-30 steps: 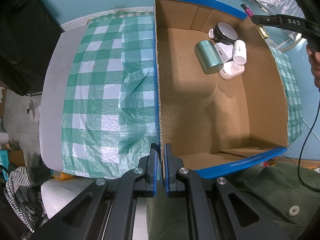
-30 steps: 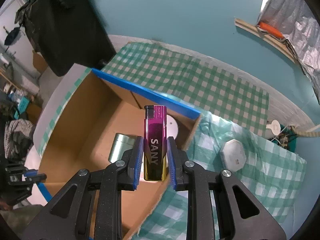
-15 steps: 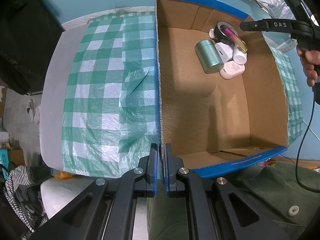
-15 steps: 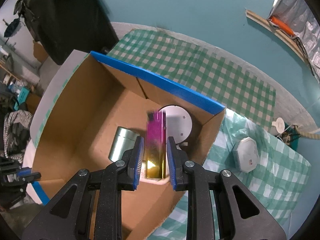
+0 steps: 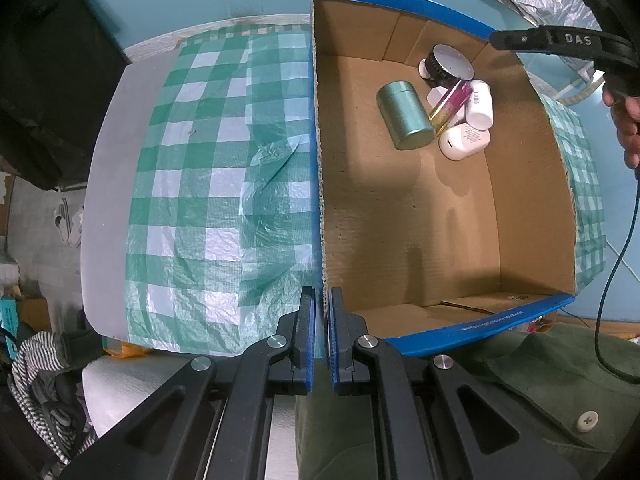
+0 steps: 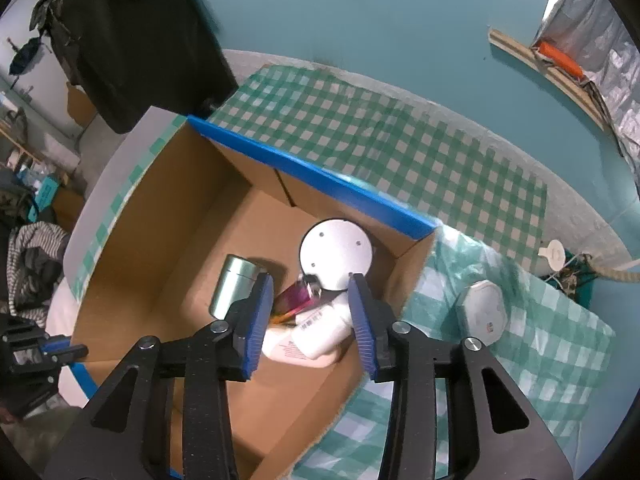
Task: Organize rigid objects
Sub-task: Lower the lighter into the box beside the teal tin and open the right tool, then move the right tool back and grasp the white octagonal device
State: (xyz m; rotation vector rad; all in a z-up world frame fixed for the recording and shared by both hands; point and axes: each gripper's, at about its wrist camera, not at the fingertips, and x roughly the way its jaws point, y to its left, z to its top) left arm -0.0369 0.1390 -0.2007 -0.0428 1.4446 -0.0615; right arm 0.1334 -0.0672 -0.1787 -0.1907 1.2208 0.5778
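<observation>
Left wrist view: the left gripper (image 5: 321, 312), at bottom centre, points straight down and is clamped on the left wall of the cardboard box (image 5: 320, 184), steadying it. In the box's upper right corner, the pink lighter (image 5: 450, 106) leans across a green tin (image 5: 406, 116) and white bottles (image 5: 478, 104).

Right wrist view: the right gripper (image 6: 310, 316), angled steeply down over the box, has just been opening; its jaws stand apart and empty, the lighter dropped below them. That drop looks done. A white hexagonal object (image 6: 482, 312) on the checked cloth (image 6: 400, 152), right of the box, seems next.

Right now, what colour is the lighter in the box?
Metallic pink fading to gold; the lighter shows best in the left wrist view.
</observation>
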